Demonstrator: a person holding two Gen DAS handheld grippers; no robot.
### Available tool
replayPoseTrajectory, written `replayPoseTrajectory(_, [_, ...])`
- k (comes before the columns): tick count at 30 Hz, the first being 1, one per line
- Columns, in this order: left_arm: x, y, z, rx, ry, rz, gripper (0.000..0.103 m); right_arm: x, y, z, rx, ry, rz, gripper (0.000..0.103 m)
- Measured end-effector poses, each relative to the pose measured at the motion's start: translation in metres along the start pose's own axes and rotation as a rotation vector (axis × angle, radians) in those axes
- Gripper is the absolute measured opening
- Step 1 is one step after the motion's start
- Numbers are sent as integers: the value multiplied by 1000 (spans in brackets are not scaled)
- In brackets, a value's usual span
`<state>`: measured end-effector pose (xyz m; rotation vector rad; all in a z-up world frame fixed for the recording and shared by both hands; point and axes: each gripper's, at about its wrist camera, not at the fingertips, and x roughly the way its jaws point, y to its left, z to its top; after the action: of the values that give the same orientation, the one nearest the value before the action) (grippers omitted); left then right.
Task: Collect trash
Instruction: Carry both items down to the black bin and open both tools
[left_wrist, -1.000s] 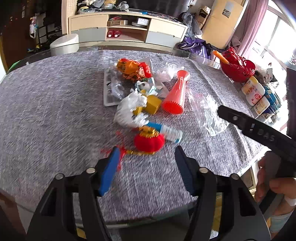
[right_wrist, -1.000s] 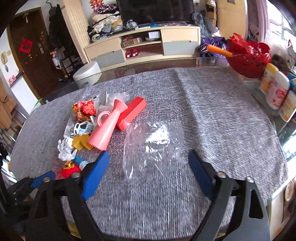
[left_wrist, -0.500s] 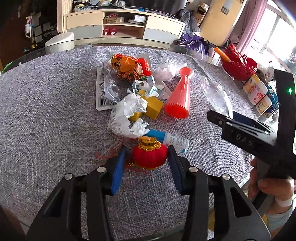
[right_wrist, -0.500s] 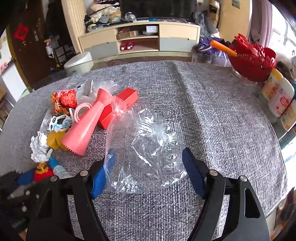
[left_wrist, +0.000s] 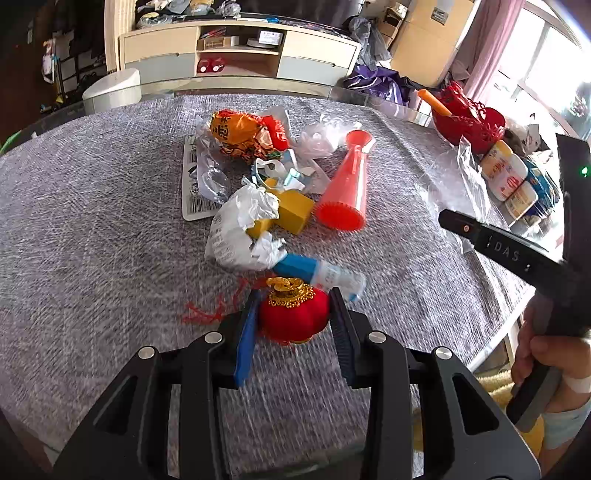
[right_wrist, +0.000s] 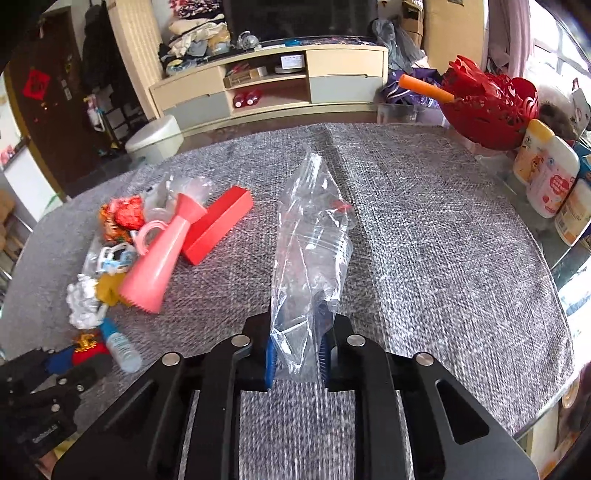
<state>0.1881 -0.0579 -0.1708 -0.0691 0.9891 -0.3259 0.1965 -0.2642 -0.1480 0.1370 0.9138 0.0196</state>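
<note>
My left gripper (left_wrist: 293, 321) is shut on a small red lantern ornament (left_wrist: 295, 317) with a gold cap, at the near edge of the trash pile. My right gripper (right_wrist: 297, 354) is shut on a clear plastic bag (right_wrist: 310, 236) that stands up from its jaws above the grey tablecloth (right_wrist: 424, 236). The pile holds crumpled white paper (left_wrist: 240, 229), a yellow block (left_wrist: 291, 210), a small blue-capped bottle (left_wrist: 321, 273), a pink-red cone (left_wrist: 347, 192), an orange-red wrapper (left_wrist: 243, 134) and a red box (right_wrist: 218, 225). The bag also shows in the left wrist view (left_wrist: 465, 177).
A red basket (right_wrist: 487, 107) and several white bottles (right_wrist: 550, 184) stand at the table's right edge. A flat white barcode card (left_wrist: 194, 195) lies under the pile. A TV cabinet (right_wrist: 273, 85) and a white bin (right_wrist: 155, 138) stand beyond the table.
My left gripper moved forward and closed on the red lantern ornament. My right gripper closed on the clear plastic bag and lifted it off the cloth.
</note>
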Motion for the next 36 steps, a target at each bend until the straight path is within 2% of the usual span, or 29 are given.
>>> replayPoseTrajectory(8, [-56,-14,-17,25,-68,10,35,-55,14,-25,-7,1,123,18])
replayPoseTrajectory(14, [-97,-25,-54,19,-87,-2,35,-94,29,-66,-44,33,223,18])
replayPoseTrajectory(18, [-108,-29,-83,18,-75,-5,35,-107,36,-97,-66,70,253,18])
replayPoseTrajectory(24, [-105,-23,-132,-6,-3,-18,35,-104,42,-140,-66,161,271,18])
replayPoseTrajectory(29, [-81,-19,-171,-32,96,-38,35,-86,50,-170,-83,249,257,18])
replayPoseTrajectory(33, [-60,-17,-188,-47,159,-33,35,-58,54,-196,-85,345,243,18])
replayPoseTrajectory(36, [-45,-13,-198,-58,205,-37,35,-42,54,-212,-51,405,268,18])
